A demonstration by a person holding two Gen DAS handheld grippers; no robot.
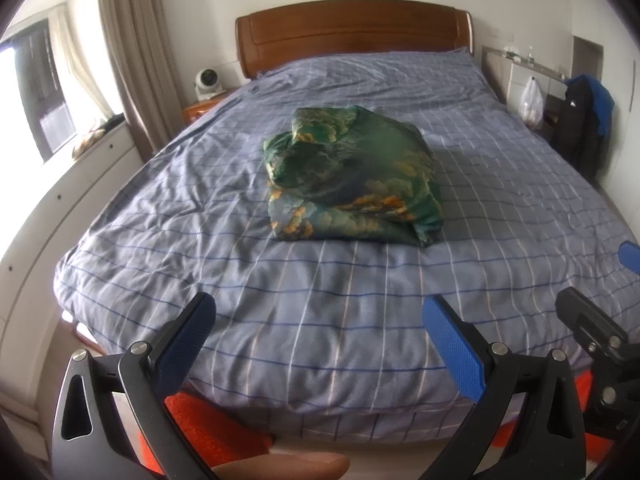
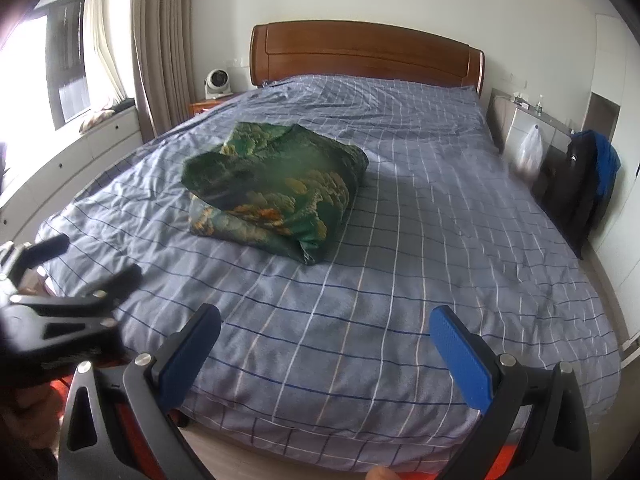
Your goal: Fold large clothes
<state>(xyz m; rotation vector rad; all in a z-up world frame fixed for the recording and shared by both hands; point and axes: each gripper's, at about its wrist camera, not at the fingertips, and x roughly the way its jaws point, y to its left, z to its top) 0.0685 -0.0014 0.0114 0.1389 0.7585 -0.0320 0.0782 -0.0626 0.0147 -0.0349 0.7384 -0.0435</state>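
Observation:
A green garment with orange and yellow print [image 1: 352, 178] lies in a folded bundle on the middle of the bed [image 1: 280, 320]; it also shows in the right wrist view [image 2: 276, 192]. My left gripper [image 1: 320, 328] is open and empty, held at the foot of the bed, well short of the bundle. My right gripper [image 2: 326, 332] is open and empty, also at the foot of the bed, to the right of the left one. The right gripper shows at the right edge of the left wrist view [image 1: 592, 300], and the left gripper at the left edge of the right wrist view [image 2: 86, 266].
The bed has a blue-grey checked cover [image 2: 400, 240] and a wooden headboard [image 1: 352, 36]. A nightstand with a white fan [image 1: 208, 82] stands at the back left. White drawers [image 1: 60, 196] run under the window. A chair with dark clothes [image 1: 584, 120] stands on the right. Something orange [image 1: 208, 424] lies on the floor.

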